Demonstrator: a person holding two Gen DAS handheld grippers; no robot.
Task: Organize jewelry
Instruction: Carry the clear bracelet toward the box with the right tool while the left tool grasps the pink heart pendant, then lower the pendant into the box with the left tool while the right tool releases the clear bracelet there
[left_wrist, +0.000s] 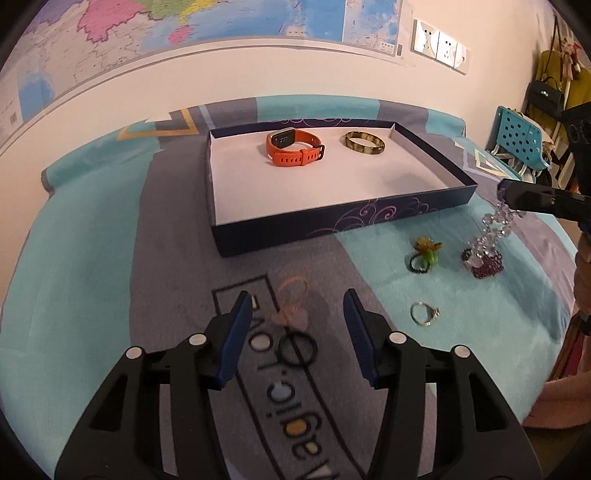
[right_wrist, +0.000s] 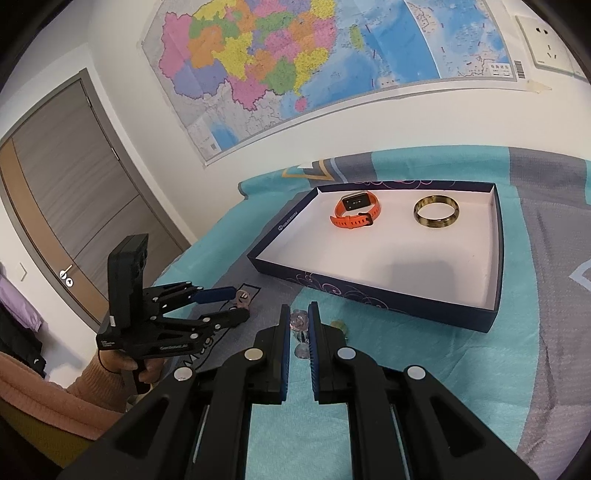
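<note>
A dark blue tray (left_wrist: 369, 221) with a white floor lies on the bedspread and holds an orange watch (left_wrist: 293, 147) and a mottled bangle (left_wrist: 365, 143). My right gripper (right_wrist: 298, 325) is shut on a clear crystal bead bracelet (left_wrist: 495, 225), which hangs from its fingers to the right of the tray; the beads show between its pads in the right wrist view (right_wrist: 298, 321). My left gripper (left_wrist: 297, 310) is open and empty above the bedspread, in front of the tray. The tray (right_wrist: 495, 258), watch (right_wrist: 354, 210) and bangle (right_wrist: 436, 212) also show in the right wrist view.
On the bedspread right of my left gripper lie a green and yellow ring (left_wrist: 424, 254), a dark purple beaded piece (left_wrist: 485, 264), a silver ring (left_wrist: 424, 314) and a black ring (left_wrist: 297, 349). A turquoise chair (left_wrist: 517, 136) stands at the right. A wall with a map is behind.
</note>
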